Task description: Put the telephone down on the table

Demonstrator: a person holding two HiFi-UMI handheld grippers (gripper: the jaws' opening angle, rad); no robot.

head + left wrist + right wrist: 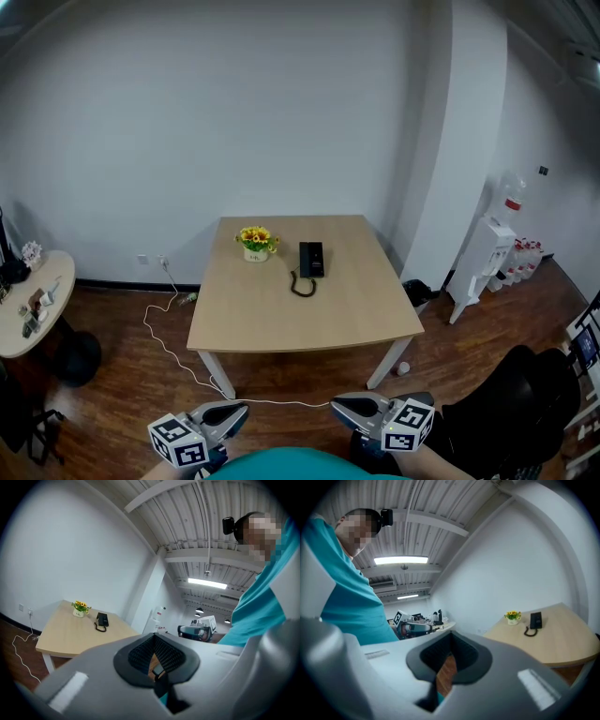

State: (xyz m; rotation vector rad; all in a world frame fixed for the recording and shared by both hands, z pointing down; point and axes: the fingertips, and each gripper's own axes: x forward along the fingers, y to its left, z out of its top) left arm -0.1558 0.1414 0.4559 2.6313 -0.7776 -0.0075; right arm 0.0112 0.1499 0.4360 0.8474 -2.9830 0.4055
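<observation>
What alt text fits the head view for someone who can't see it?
A black telephone lies on a light wooden table beside a pot of yellow flowers. The left gripper and right gripper hang shut and empty well short of it.

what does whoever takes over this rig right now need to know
Left gripper: shut, empty, low by the person's body, short of the table.
Right gripper: shut, empty, likewise.
Telephone: lying on the table's far half, right of the flower pot, cord curled at its near side.
Done: telephone is down on the table.
Left: nothing apparent.
</observation>
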